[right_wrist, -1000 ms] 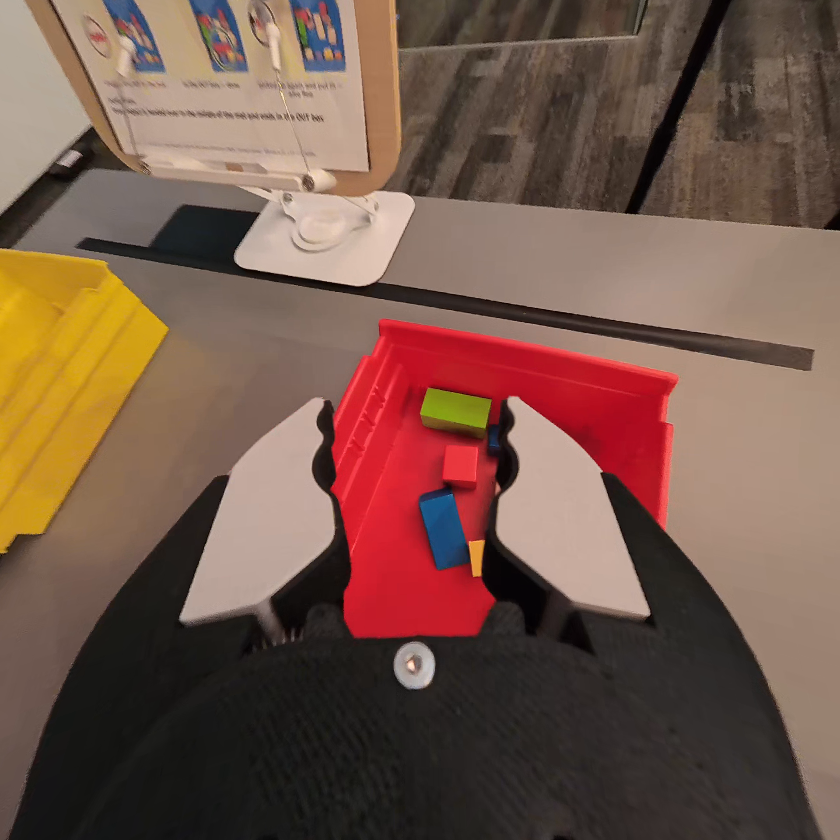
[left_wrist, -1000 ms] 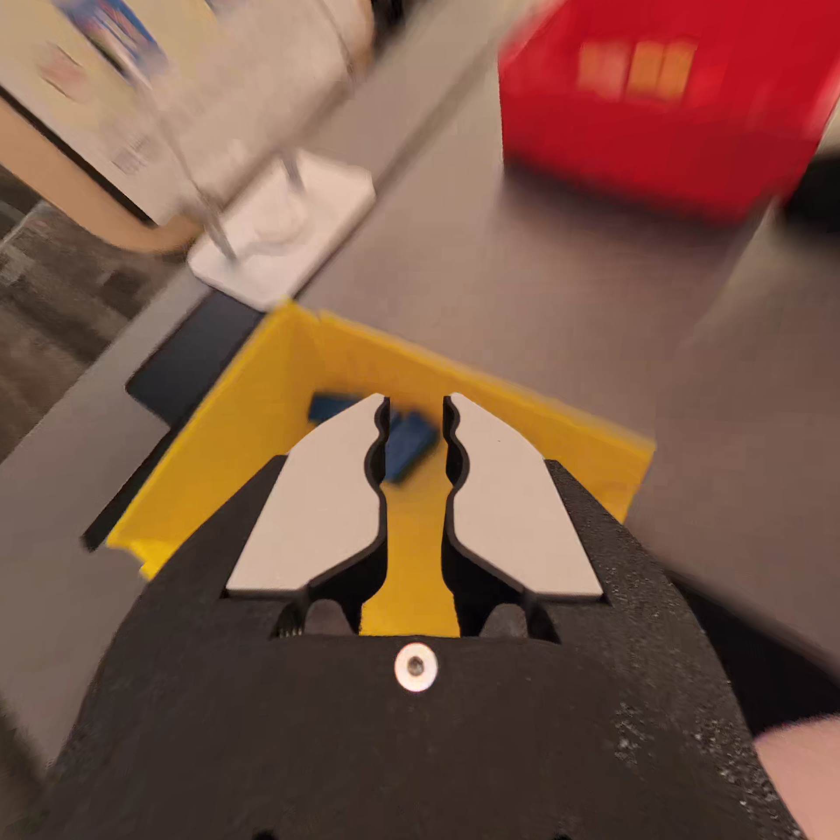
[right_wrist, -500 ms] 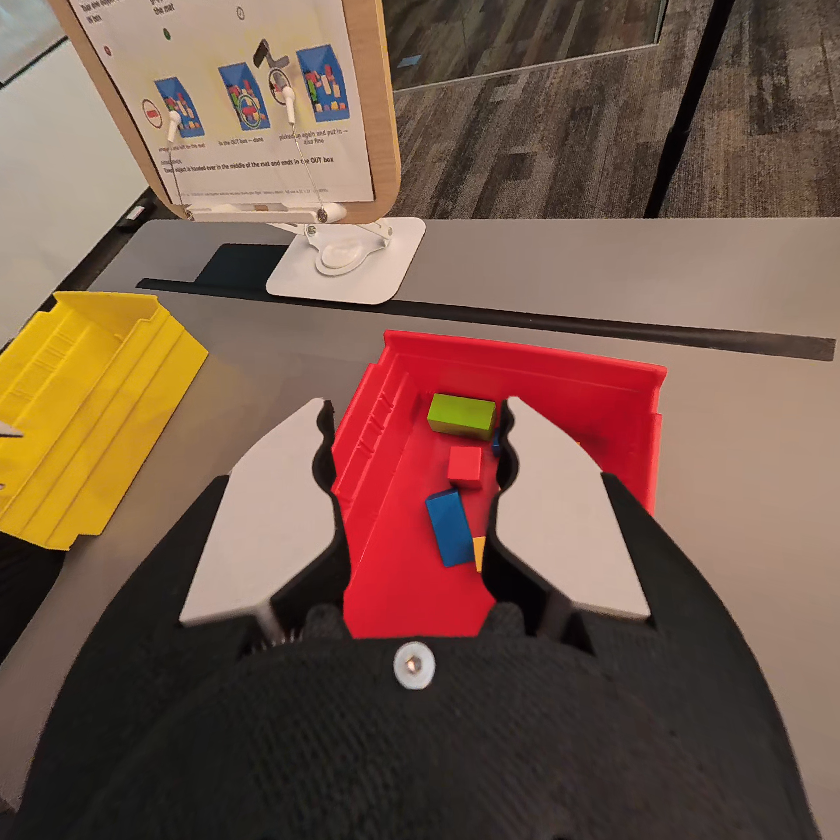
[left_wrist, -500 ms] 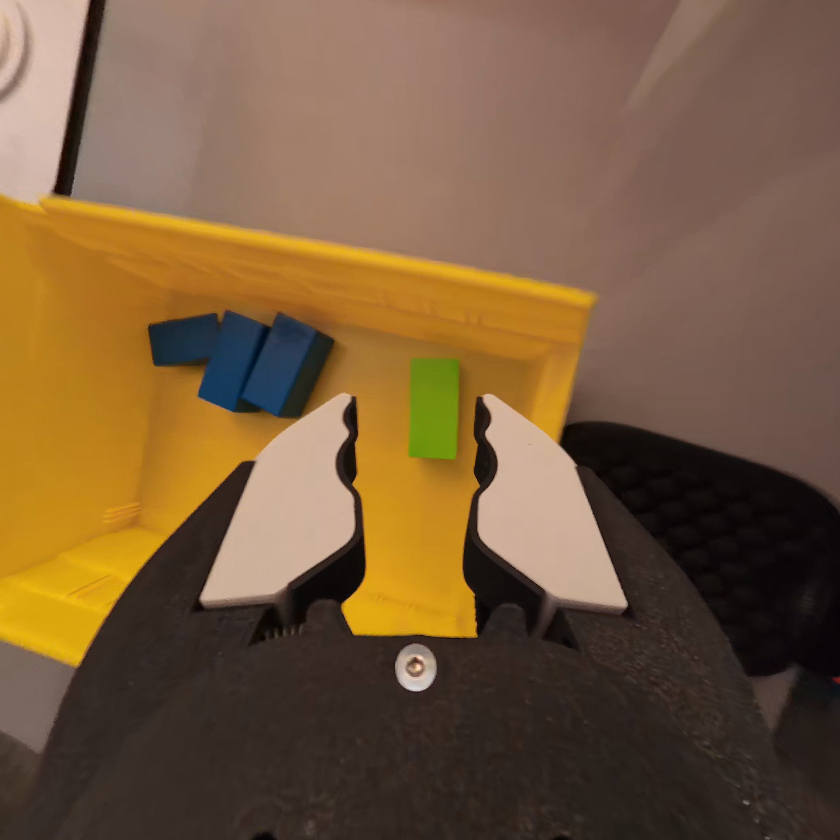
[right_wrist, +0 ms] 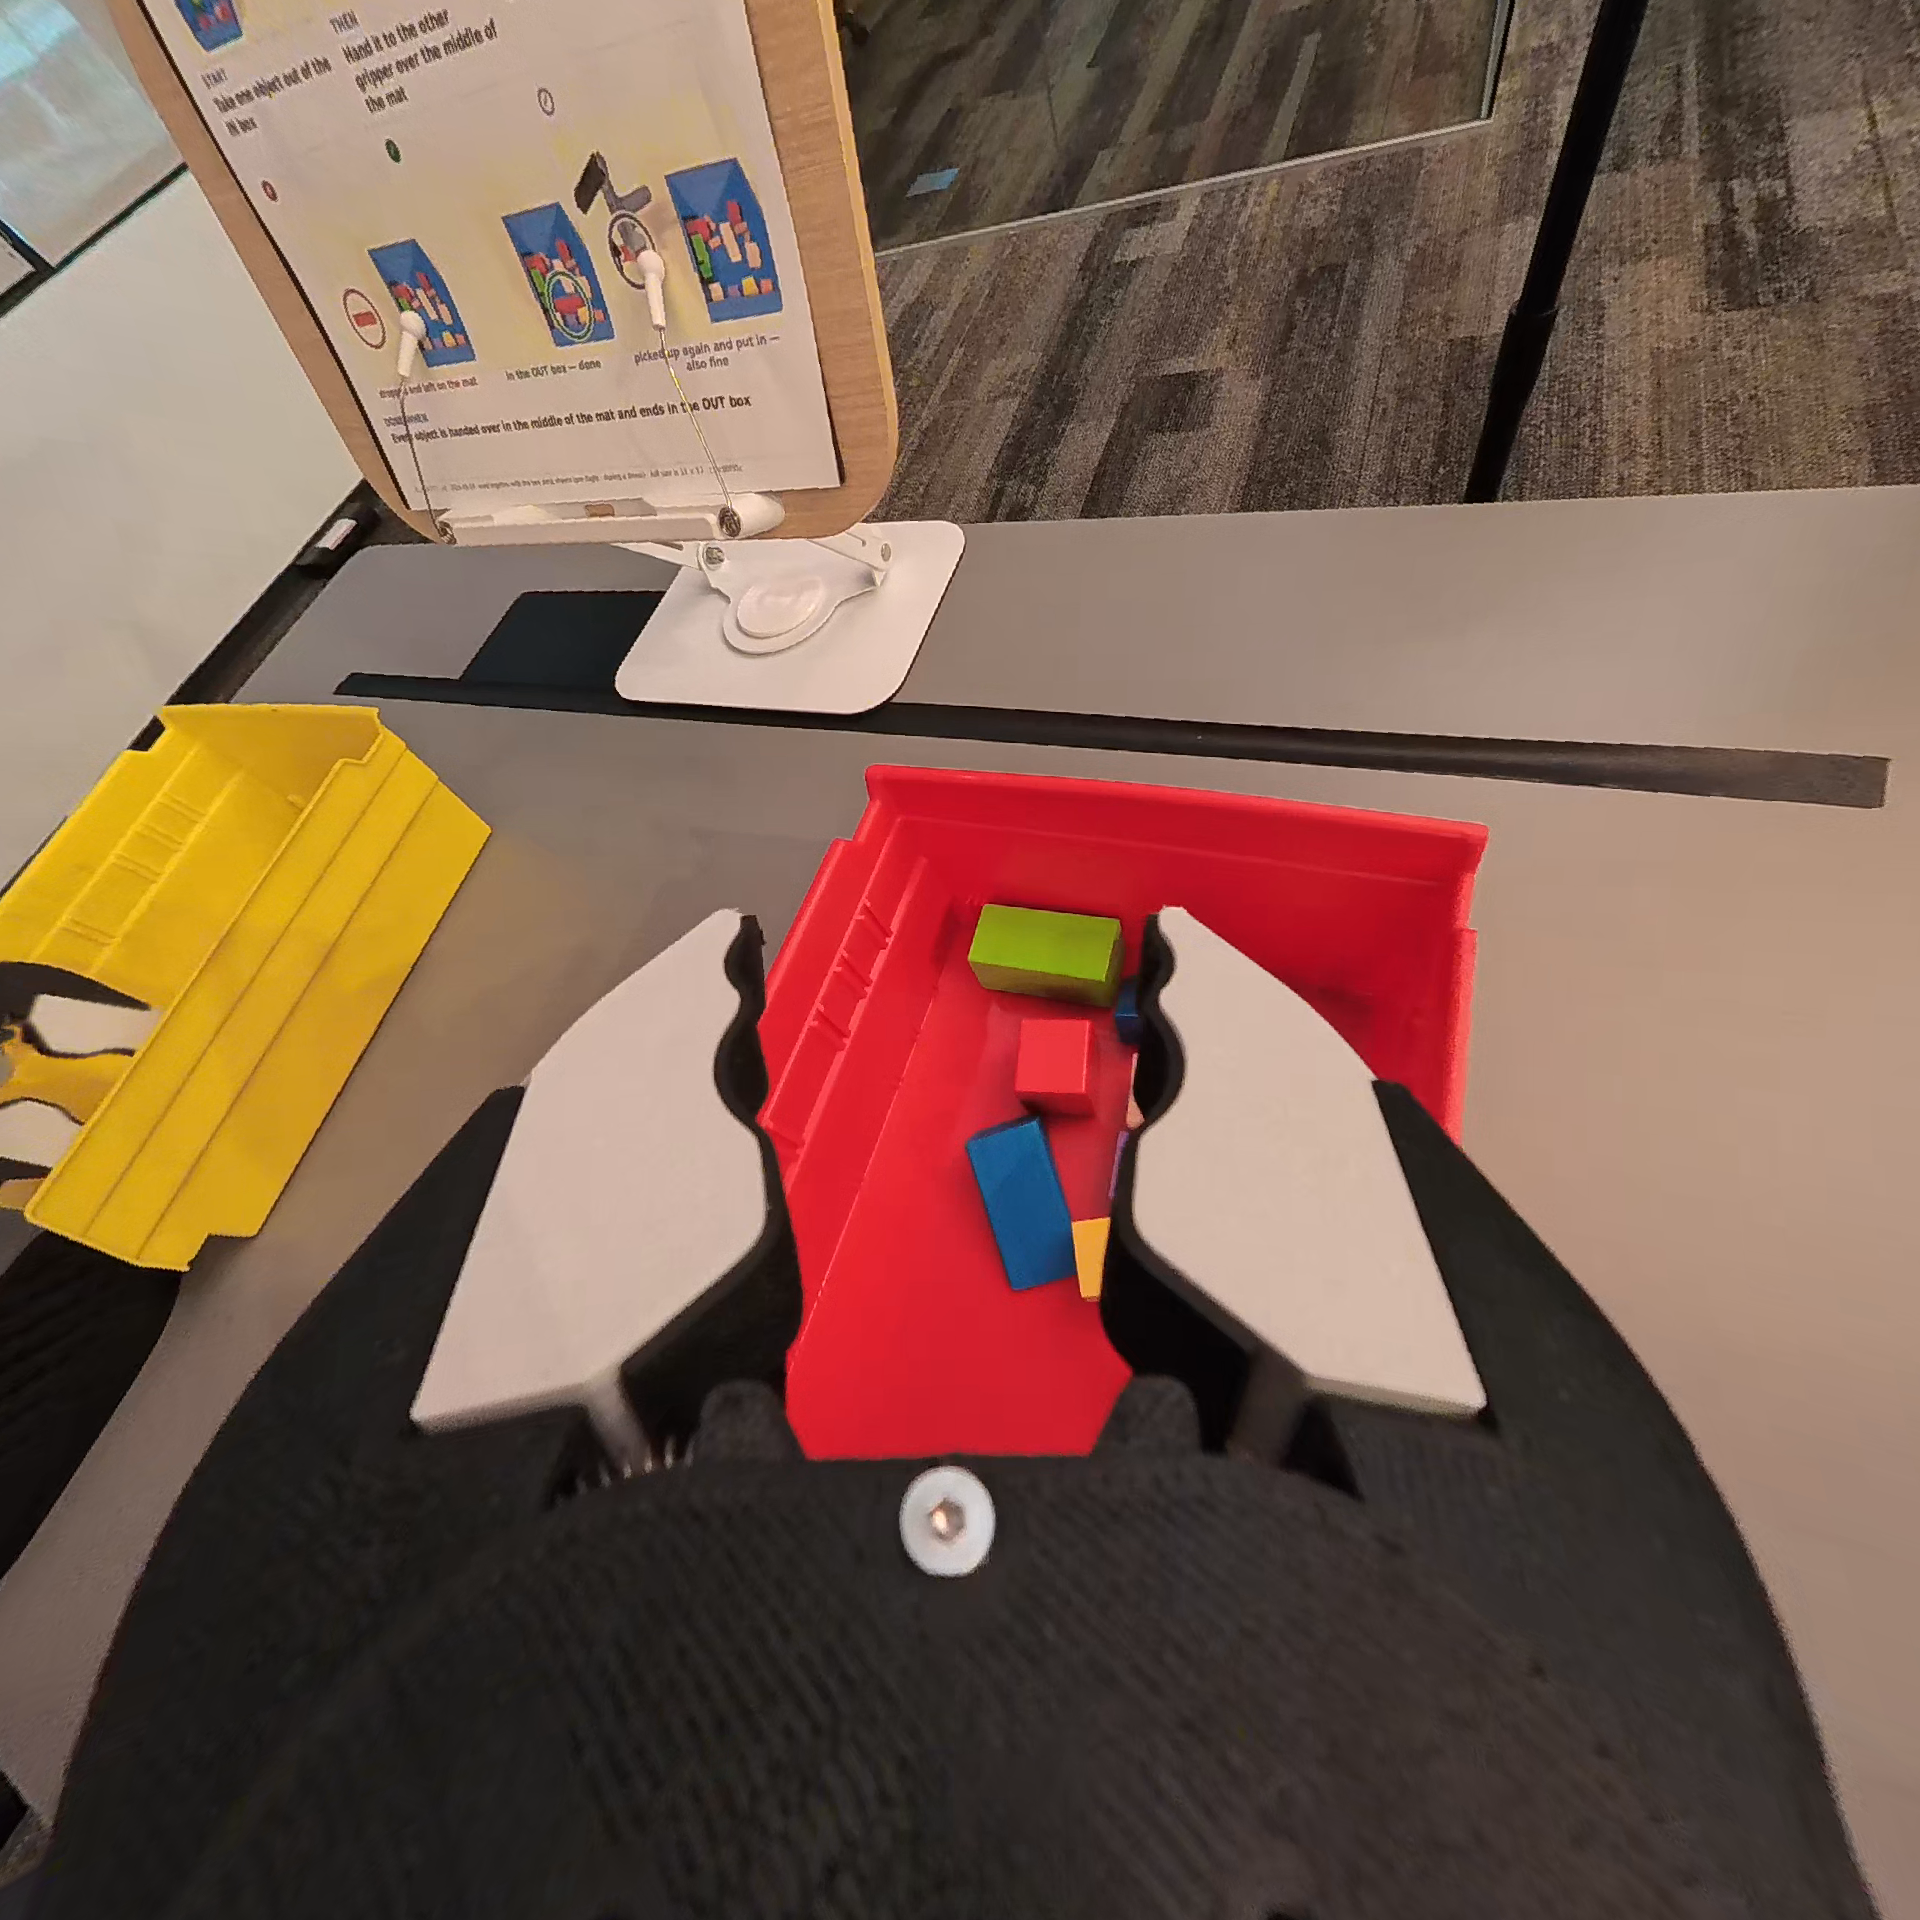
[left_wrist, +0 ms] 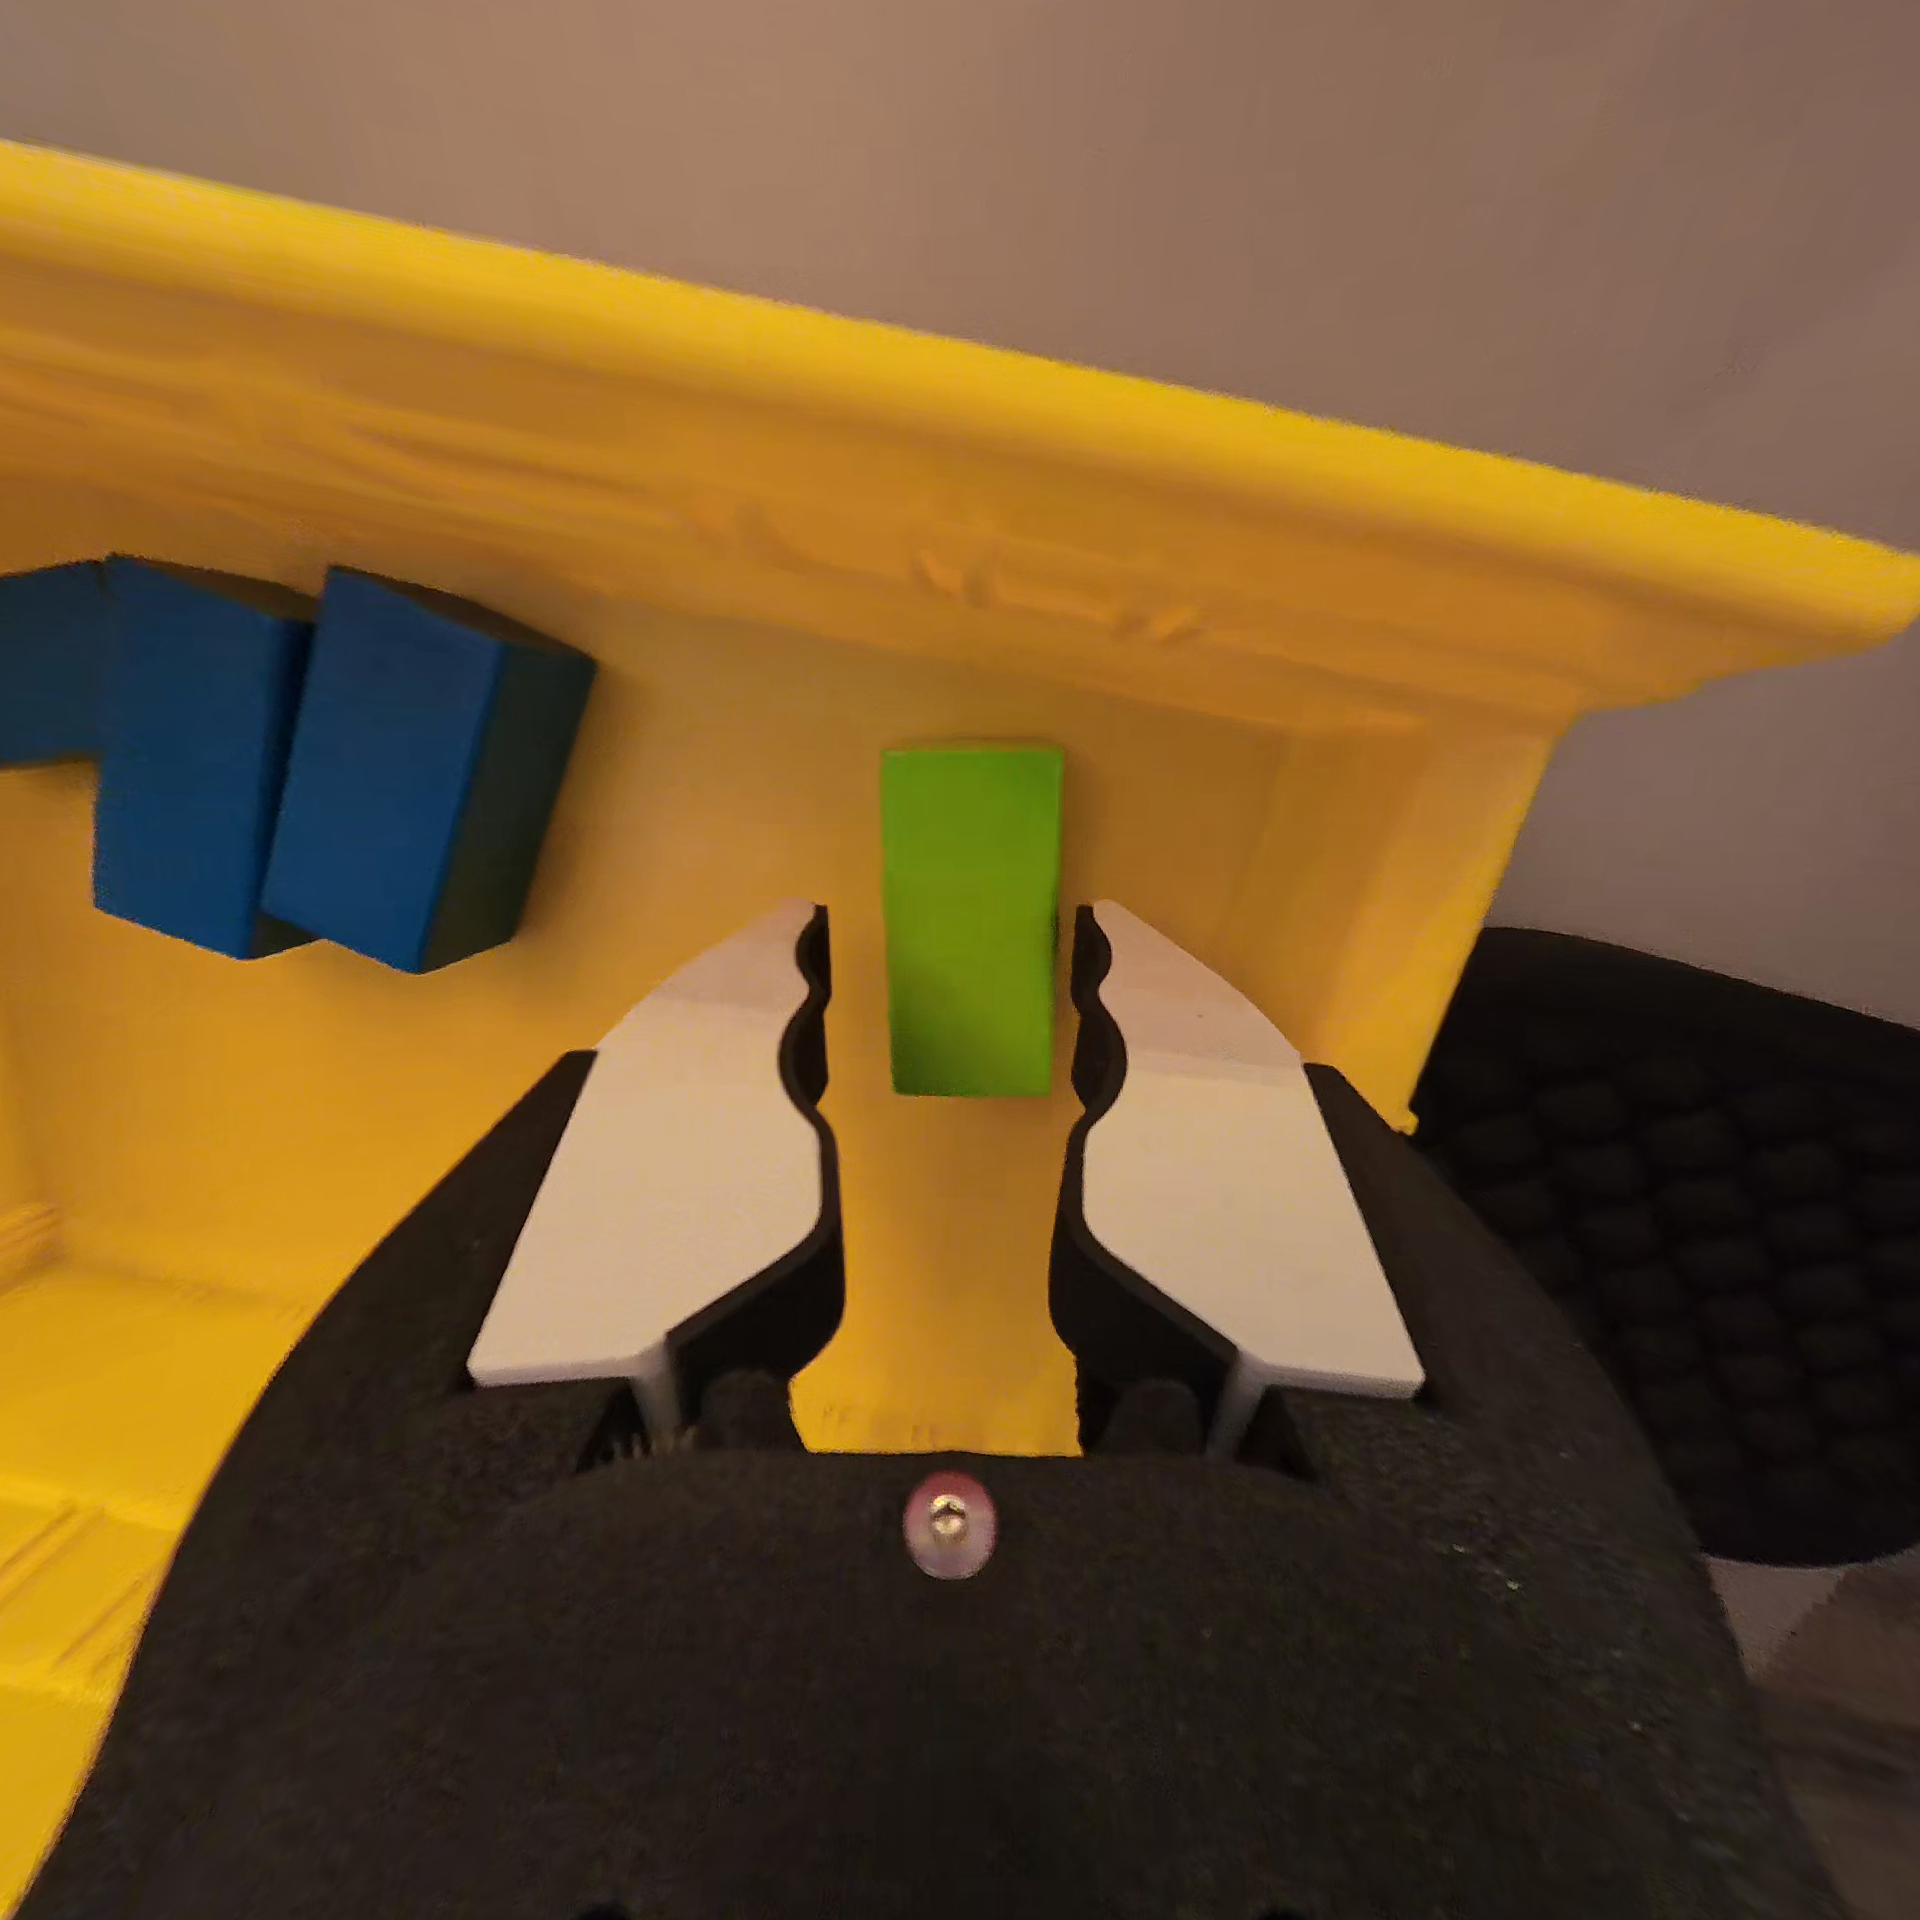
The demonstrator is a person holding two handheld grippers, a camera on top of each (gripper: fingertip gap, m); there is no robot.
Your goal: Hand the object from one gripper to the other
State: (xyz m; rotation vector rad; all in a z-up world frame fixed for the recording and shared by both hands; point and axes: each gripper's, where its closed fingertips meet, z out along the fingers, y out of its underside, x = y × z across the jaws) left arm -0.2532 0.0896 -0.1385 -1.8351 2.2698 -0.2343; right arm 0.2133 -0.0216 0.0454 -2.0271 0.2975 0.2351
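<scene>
1. Grey table [right_wrist: 1558, 644] is carrying a yellow bin [left_wrist: 935, 499], a red bin [right_wrist: 1195, 831] and a white stand [right_wrist: 790, 623] propping up a printed instruction sheet [right_wrist: 540, 260].
2. Left gripper [left_wrist: 948, 914] is reaching into the yellow bin, jaws spread, straddling the near end of a green block [left_wrist: 968, 914] without visibly touching it.
3. Blue blocks [left_wrist: 395, 769] are lying farther left.
4. Right gripper [right_wrist: 951, 925] is hovering over the red bin, jaws apart and gripping nothing, above mixed blocks [right_wrist: 1023, 1195].

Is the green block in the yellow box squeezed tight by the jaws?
No, the green block lies on the yellow box floor with gaps beside both open jaws.
</scene>
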